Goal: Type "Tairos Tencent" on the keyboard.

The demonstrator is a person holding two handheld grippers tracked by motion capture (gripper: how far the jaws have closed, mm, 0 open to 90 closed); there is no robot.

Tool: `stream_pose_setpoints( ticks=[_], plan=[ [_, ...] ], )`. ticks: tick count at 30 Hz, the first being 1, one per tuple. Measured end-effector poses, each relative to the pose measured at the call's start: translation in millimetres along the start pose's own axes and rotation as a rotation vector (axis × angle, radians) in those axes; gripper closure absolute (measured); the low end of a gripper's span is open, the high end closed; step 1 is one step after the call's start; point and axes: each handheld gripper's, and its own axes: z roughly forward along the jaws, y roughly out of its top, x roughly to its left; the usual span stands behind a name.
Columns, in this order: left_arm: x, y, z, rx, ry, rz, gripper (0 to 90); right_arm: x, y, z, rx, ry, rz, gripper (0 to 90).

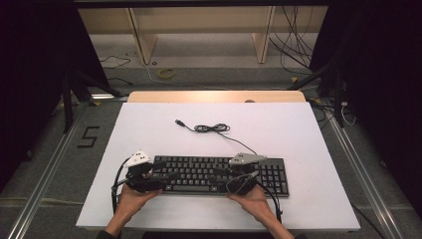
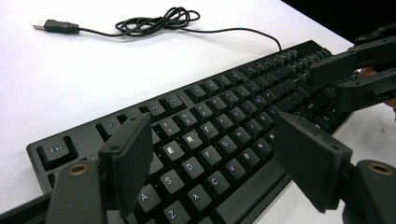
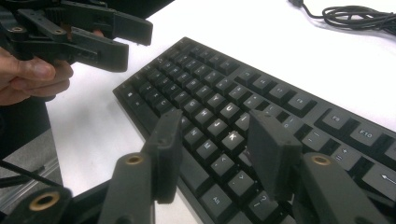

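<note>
Keyboard (image 1: pixel 219 174) lying flat on white worktop (image 1: pixel 278 134), near front edge. Left gripper (image 2: pixel 210 154) being held over left keys, jaws spread, nothing pinched. Right gripper (image 3: pixel 215 144) being held over right-hand letters, jaws spread, apparently clear of keys. Risks: keys being pressed by mistake; keyboard being skewed; cable (image 1: pixel 214 128) being dragged.
</note>
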Motion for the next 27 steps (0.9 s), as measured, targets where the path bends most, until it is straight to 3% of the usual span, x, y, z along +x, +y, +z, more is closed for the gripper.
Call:
stream_pose_setpoints(
  ticks=[11, 22, 27],
  plan=[
    [-0.4, 8.2, 8.4, 0.015, 0.003, 0.007, 28.4, -3.0, -6.0, -14.6, -0.024, -0.002, 0.006, 48.5],
    [-3.7, 13.2, 27.8, 0.093, -0.002, 0.022, 30.4, -4.4, -12.9, -34.4, -0.072, -0.017, -0.012, 43.8],
    [-4.7, 15.1, 34.2, 0.126, -0.010, 0.035, 35.9, -6.3, -16.1, -40.2, -0.077, -0.027, -0.007, 42.2]
  ],
)
